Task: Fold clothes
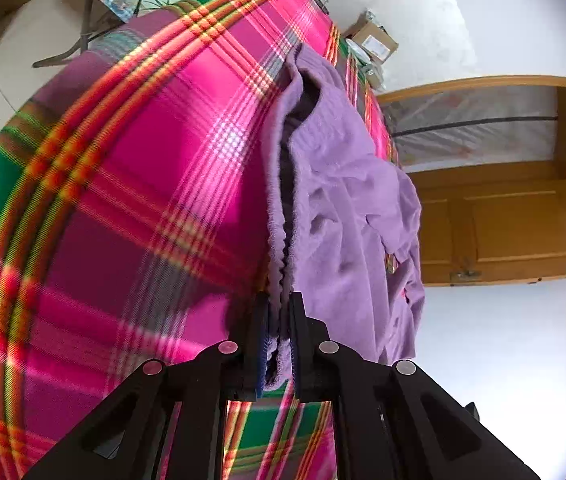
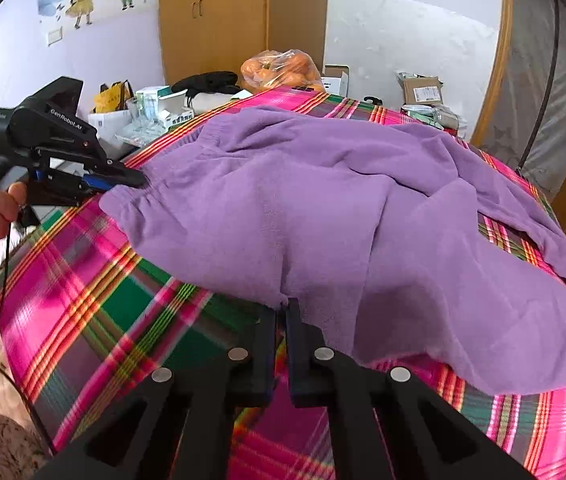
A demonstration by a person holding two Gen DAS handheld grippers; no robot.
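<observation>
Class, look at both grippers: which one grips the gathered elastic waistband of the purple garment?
The left gripper: its fingers pinch the crinkled elastic band of the purple garment. The right gripper grips a plain, ungathered edge.

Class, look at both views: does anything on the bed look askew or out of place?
The purple garment lies rumpled and crooked on the plaid sheet, with folds bunched and a gap showing sheet through it. Both the left gripper and right gripper pinch its edges. Nothing looks spilled or damaged.

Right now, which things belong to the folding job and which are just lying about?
Job: purple garment, plaid cloth, left hand-held gripper, right hand-held gripper.
Lying about: bag of oranges, cardboard box, boxes, door.
</observation>
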